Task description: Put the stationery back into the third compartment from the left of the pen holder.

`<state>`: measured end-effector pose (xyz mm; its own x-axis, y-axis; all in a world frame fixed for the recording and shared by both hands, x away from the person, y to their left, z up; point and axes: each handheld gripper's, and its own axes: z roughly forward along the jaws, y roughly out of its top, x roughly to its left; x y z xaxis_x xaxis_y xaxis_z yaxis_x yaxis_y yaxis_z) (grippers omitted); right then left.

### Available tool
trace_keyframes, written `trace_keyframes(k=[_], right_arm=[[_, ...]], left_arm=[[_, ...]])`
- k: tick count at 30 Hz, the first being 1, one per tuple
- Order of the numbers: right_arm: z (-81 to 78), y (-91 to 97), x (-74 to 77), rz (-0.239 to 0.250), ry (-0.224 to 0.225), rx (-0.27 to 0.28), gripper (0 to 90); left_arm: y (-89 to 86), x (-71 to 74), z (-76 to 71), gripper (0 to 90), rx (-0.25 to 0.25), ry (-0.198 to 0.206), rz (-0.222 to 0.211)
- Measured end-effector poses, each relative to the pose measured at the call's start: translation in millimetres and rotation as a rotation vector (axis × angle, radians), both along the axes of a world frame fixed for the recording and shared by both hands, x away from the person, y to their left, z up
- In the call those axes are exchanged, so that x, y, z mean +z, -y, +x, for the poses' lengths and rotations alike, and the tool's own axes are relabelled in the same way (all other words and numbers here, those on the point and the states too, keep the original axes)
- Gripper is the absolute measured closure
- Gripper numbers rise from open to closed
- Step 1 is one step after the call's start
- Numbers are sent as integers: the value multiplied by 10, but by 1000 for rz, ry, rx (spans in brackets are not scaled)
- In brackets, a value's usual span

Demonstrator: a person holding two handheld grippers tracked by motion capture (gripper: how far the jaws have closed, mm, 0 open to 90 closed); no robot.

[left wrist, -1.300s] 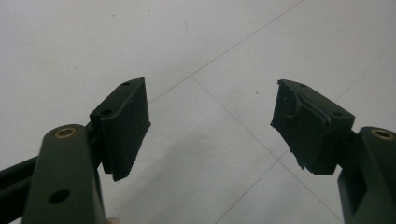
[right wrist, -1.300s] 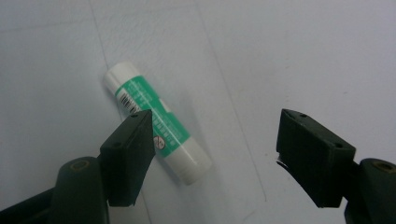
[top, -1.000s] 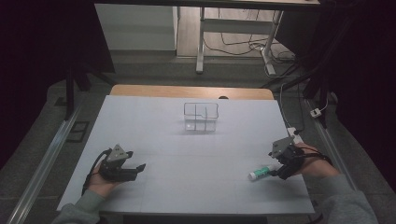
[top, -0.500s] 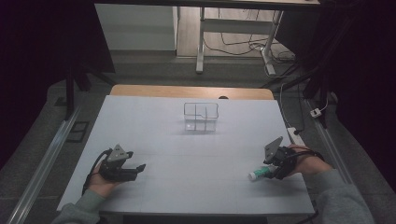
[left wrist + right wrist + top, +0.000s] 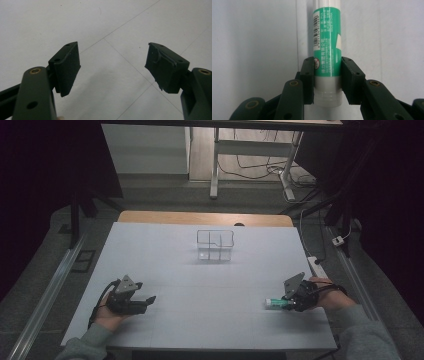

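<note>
Right gripper point(image 5: 327, 80): jaws have just been closing; both pads now press on the glue stick point(image 5: 327, 47), clamped near its lower end.
Glue stick: green label, white body; lies on the white table point(image 5: 210, 285), projecting forward past the right gripper's jaws.
Left gripper point(image 5: 112, 67): jaws wide apart, nothing between them, bare table beneath.
Clear divided container point(image 5: 215, 245): well ahead of both grippers.

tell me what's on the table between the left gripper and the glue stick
Nothing: in the high view the white table is bare from the open left gripper across to the glue stick clamped in the right gripper.
</note>
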<state>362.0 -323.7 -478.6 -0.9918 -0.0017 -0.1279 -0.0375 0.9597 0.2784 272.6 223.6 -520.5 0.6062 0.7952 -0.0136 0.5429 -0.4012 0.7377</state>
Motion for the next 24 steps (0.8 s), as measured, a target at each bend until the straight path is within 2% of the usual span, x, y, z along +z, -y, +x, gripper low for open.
trace_keyframes(k=[3, 8, 10, 15, 20, 24], right_arm=[[-14, -14, 85, 79, 33, -33, 648], [-108, -92, 276, 191, 44, -142, 648], [-153, -154, 320, 214, 34, -188, 648], [-248, -328, 355, 252, 19, -259, 648], [-237, -409, 328, 298, 4, -324, 648], [-213, -437, 305, 358, -16, -366, 648]], left_arm=[[1, 1, -2, 273, 0, 2, 2], [2, 4, -4, 273, -1, 5, 3], [2, 3, -4, 273, -1, 6, 3], [9, 2, -7, 273, -4, 8, 9], [18, -2, -12, 273, -6, 12, 13], [19, -1, -16, 273, -9, 17, 16]])
